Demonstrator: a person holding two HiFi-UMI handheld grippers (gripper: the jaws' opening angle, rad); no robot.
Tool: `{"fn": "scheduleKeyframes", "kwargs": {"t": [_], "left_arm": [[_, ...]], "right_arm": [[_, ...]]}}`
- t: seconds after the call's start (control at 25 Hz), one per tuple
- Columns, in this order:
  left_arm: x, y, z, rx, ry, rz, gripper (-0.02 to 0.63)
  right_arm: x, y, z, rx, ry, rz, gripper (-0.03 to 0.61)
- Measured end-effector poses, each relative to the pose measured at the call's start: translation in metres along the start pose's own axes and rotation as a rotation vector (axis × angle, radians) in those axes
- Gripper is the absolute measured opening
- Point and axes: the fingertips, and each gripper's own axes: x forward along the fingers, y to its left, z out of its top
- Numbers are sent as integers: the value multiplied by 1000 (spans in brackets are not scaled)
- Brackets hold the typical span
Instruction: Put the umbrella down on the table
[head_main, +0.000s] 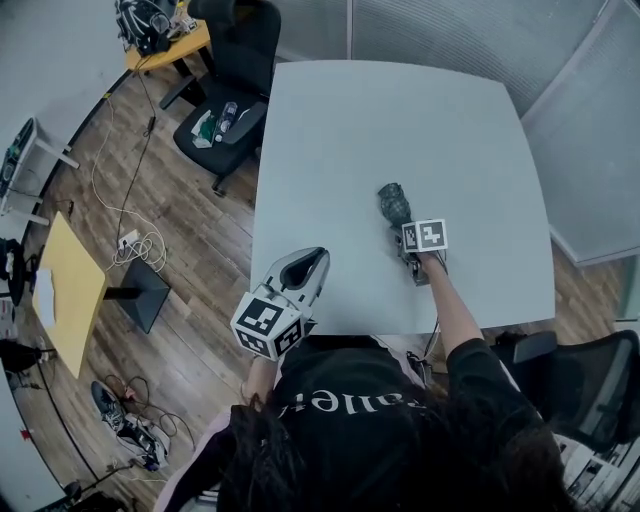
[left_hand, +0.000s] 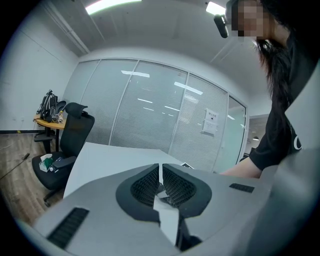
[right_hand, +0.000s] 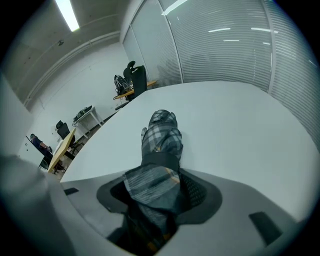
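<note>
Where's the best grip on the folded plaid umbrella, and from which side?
Its near end, behind the dark strap, coming from the near edge of the table along its length. The umbrella is a slim rolled bundle pointing away from that edge, so jaws straddle its narrow width. The right gripper is shut on it there.

My head camera looks steeply down from above the table's (head_main: 400, 120) near edge and takes in the whole top. The left gripper (head_main: 305, 263) camera sits low by the near left corner, facing almost level across the top. The right gripper (head_main: 402, 229) camera hangs close over the top, tilted down along the umbrella (head_main: 393, 203). All three catch the black chair (head_main: 235, 60) by the far left corner — my common landmark.
</note>
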Motion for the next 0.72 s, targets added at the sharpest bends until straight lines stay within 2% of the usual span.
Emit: {"fn": "scheduleKeyframes", "kwargs": {"t": [0.36, 0.48, 0.72], "left_arm": [[2, 10, -5, -8, 10, 14, 26], [5, 9, -7, -9, 16, 6, 26], [5, 7, -13, -11, 36, -8, 26]], "right_arm": [[7, -1, -3, 20, -18, 30, 265], [6, -1, -4, 10, -28, 14, 278], [-17, -1, -5, 62, -88, -10, 288]]}}
